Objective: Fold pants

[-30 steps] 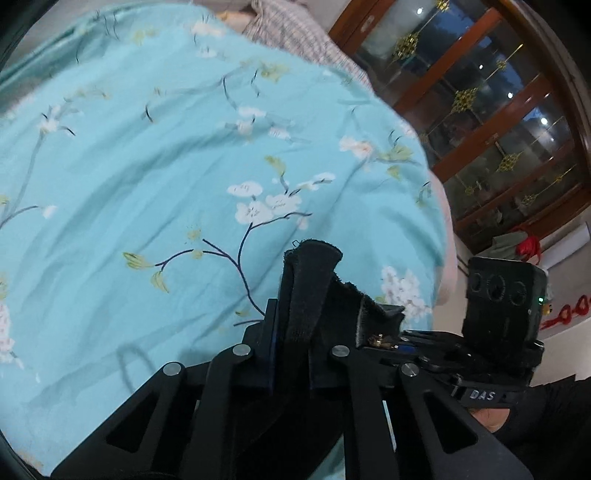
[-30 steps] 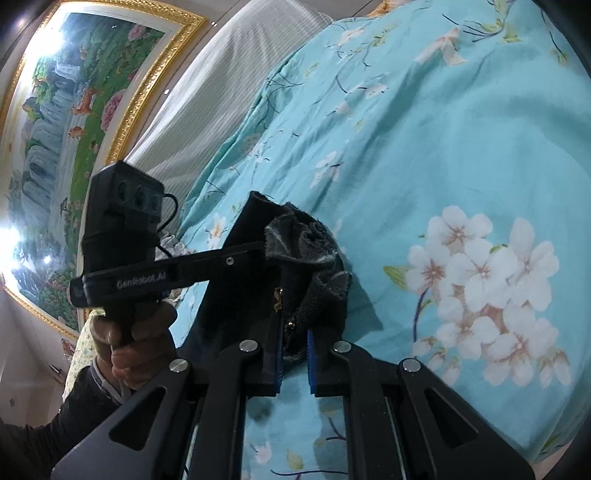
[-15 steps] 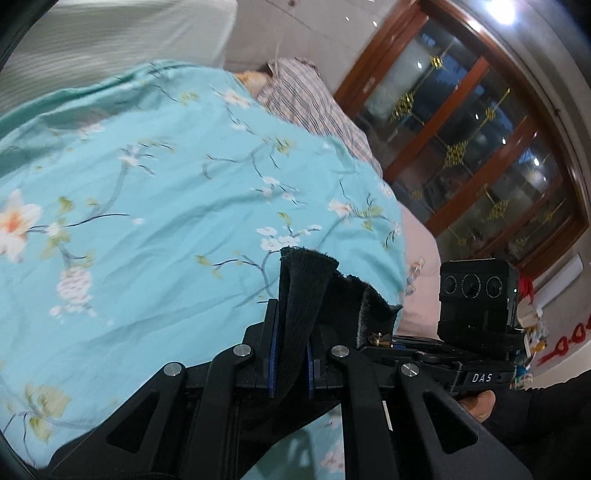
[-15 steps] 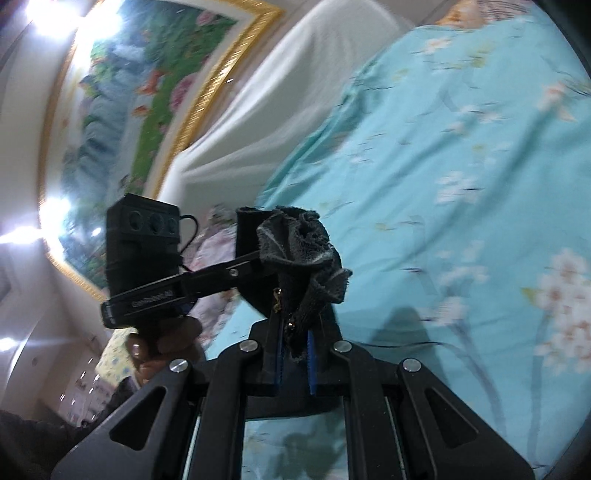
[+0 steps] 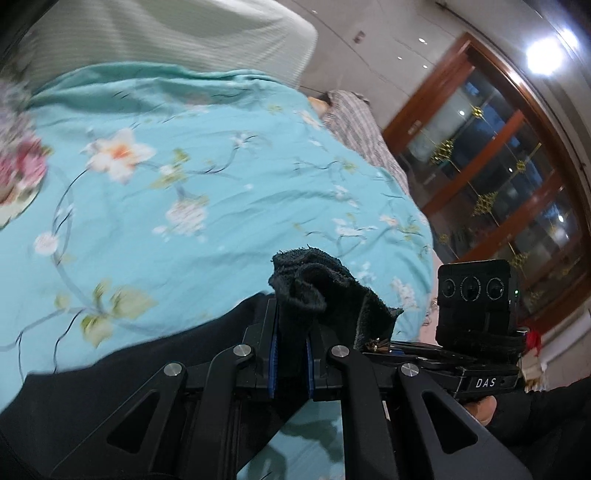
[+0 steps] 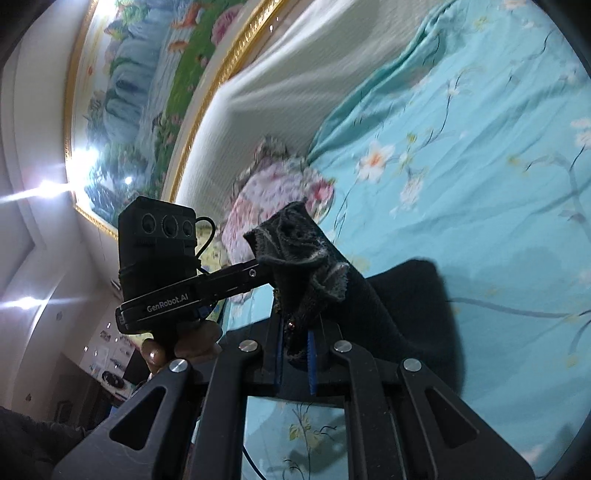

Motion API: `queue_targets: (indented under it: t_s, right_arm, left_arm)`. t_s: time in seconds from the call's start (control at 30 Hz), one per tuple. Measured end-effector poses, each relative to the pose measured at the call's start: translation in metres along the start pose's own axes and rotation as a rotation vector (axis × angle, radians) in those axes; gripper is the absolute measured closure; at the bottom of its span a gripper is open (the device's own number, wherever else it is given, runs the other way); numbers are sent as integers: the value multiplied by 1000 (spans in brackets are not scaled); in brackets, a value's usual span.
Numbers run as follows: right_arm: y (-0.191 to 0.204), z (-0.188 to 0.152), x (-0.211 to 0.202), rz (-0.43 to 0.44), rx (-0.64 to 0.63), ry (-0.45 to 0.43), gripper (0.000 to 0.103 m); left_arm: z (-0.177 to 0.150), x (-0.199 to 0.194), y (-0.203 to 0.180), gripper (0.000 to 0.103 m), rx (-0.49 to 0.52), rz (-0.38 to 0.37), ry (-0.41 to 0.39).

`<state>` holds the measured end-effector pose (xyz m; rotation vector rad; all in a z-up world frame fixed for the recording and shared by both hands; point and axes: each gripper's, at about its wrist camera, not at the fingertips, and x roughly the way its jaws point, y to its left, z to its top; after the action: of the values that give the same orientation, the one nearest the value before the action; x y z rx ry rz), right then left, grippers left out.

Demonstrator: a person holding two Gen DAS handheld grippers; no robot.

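The black pants (image 5: 122, 373) hang from both grippers above a turquoise floral bedspread (image 5: 207, 192). My left gripper (image 5: 291, 354) is shut on a bunched edge of the pants (image 5: 306, 280), with black cloth trailing down to the left. My right gripper (image 6: 295, 343) is shut on another bunched edge of the pants (image 6: 295, 251), near a small brass fastener; the cloth drapes to the right (image 6: 410, 306). Each gripper shows in the other's view, close beside it: the right one (image 5: 476, 306) and the left one (image 6: 159, 251).
A striped white headboard cushion (image 5: 177, 33) lies at the head of the bed. A pink floral pillow (image 6: 273, 195) and a plaid pillow (image 5: 354, 118) sit by it. A wooden glass cabinet (image 5: 498, 173) stands to the right, a framed painting (image 6: 147, 74) on the wall.
Both grippers have lifted and tilted upward with the pants still clamped; the views swung from the bedspread toward the headboard and wall. More black cloth now trails below the left gripper.
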<state>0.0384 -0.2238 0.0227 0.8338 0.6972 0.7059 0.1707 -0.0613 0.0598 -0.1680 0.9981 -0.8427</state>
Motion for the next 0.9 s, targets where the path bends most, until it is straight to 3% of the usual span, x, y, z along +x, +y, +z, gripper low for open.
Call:
queue_targets:
  t_s: [0.7, 0.8, 0.9]
  right_arm:
    - [-8, -41, 69, -110, -26, 173, 88]
    - [-8, -45, 75, -130, -33, 194, 84]
    - [-8, -50, 82, -131, -42, 223, 71]
  left_arm:
    - [-59, 5, 73, 92, -167, 100, 21]
    - [-68, 0, 81, 91, -198, 135, 14]
    - [-78, -9, 84, 91, -226, 159, -5]
